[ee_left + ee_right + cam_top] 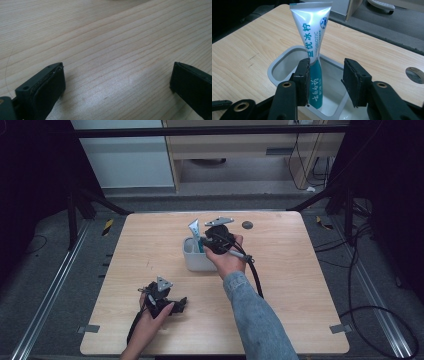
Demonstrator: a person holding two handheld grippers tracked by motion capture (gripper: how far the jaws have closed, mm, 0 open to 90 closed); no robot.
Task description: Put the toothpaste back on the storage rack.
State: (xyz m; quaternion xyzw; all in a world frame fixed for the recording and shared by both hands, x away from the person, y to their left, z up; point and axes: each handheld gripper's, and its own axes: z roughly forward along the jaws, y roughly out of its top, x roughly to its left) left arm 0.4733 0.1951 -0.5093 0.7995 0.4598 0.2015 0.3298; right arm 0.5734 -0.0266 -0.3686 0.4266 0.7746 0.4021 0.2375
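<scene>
Now: toothpaste tube [312, 47] stands cap-down in grey holder [277, 65], mid-desk toward far edge. Right gripper [325, 80] part-open, gripping nothing. Lift straight up, avoid nudging tube.

A light wooden table [150, 250] takes up the middle of the high view, with a small dark round disc [247, 225] near its upper edge, right of centre. Past the table, at the top of the frame, a pale wooden cabinet [240, 145] stands on grey floor [50, 285], with black cables [380, 315] looping at the lower right. Metal rails [45, 305] run diagonally at the lower left.
</scene>
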